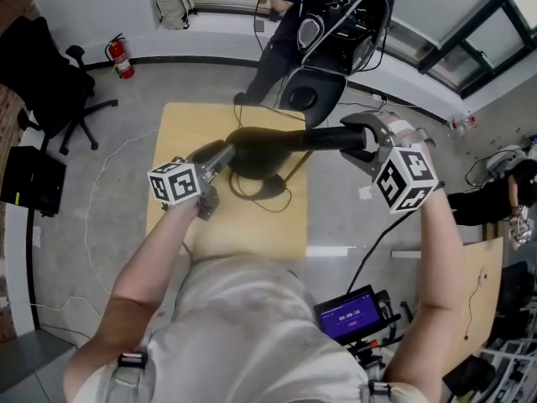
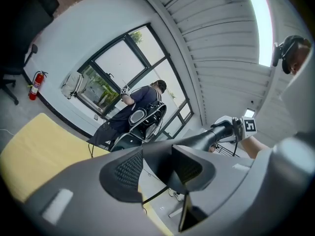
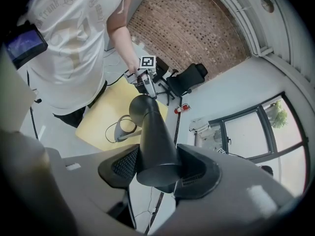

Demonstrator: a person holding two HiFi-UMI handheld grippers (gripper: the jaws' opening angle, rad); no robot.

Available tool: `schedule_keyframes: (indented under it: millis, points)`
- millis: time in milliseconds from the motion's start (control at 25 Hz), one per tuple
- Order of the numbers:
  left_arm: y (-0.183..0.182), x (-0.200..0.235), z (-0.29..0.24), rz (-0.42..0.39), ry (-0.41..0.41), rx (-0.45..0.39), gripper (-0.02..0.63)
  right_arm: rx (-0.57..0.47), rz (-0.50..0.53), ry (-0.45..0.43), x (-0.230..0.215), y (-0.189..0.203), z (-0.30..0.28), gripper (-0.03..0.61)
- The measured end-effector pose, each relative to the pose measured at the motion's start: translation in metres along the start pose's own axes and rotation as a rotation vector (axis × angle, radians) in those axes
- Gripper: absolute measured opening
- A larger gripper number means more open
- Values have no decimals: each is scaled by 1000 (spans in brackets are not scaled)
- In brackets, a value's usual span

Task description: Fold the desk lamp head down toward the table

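Note:
A black desk lamp stands on the light wooden table (image 1: 180,128). Its long cone-shaped head (image 1: 294,141) lies about level above the table. The oval base (image 1: 270,188) and a looped cord sit below it. My right gripper (image 1: 362,141) is shut on the wide end of the lamp head (image 3: 155,146), whose cone runs away from the camera between the pads. My left gripper (image 1: 225,154) is shut on the narrow end of the head (image 2: 157,161), near the lamp's joint. The lamp base (image 3: 120,129) also shows in the right gripper view. The arm under the head is mostly hidden.
A person with a dark rig (image 1: 327,23) stands just beyond the table's far edge. A black office chair (image 1: 50,82) and a fire extinguisher (image 1: 122,57) are at the left. A small lit screen (image 1: 352,313) stands at the near right. Cables cross the floor.

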State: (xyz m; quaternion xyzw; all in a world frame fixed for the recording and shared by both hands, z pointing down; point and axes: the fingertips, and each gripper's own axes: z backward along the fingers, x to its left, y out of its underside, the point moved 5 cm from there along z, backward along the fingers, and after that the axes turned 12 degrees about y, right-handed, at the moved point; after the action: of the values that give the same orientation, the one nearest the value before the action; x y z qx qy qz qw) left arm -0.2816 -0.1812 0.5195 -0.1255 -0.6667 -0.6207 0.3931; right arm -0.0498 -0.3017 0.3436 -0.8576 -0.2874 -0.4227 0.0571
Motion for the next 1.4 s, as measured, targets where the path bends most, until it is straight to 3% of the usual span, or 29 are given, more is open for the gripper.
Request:
schedule_keyframes:
  millis: [240,720,880,1400]
  points:
    - [14,-7,-20,28,15,17,176,22,29,-17,-3,13,11,246]
    - [29,-5,-27,11,22,82,175,58,87,-44,-4,6,10,252]
    - [28,-13,-32,-27,52,99,61,77,94,-50,-7,4,6,255]
    - [27,-20,-29,-121,51,133,20,115,97,-60,-7,-2,5,255]
